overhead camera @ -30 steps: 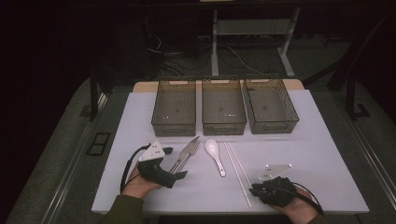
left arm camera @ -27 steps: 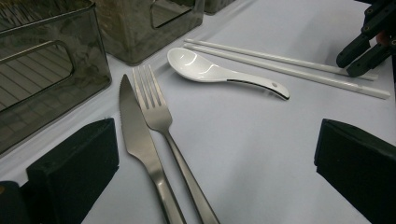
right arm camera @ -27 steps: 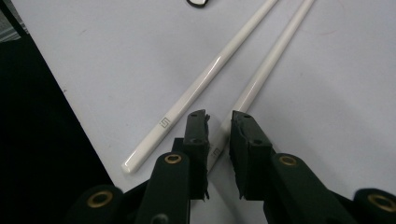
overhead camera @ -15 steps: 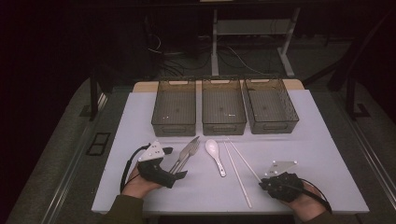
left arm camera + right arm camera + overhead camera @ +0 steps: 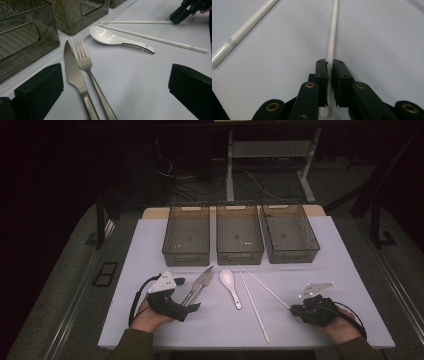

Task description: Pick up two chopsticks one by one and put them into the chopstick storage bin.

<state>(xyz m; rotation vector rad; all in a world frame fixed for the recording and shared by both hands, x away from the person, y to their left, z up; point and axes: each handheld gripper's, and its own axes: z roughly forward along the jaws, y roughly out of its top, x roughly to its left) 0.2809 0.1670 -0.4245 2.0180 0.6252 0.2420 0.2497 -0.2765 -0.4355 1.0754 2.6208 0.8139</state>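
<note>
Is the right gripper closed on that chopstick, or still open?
Shut on it. In the right gripper view, the right gripper has its jaws drawn in against both sides of the white chopstick, which runs between them.

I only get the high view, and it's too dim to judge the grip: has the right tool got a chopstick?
Observer: Yes. The right tool is shut on one chopstick, near its end.
Operator: And the second one?
Observer: The other chopstick lies apart from it, with a small mark printed near its end.
Operator: Left tool?
Observer: The left tool is open, with the knife and fork lying between its jaws.
</note>
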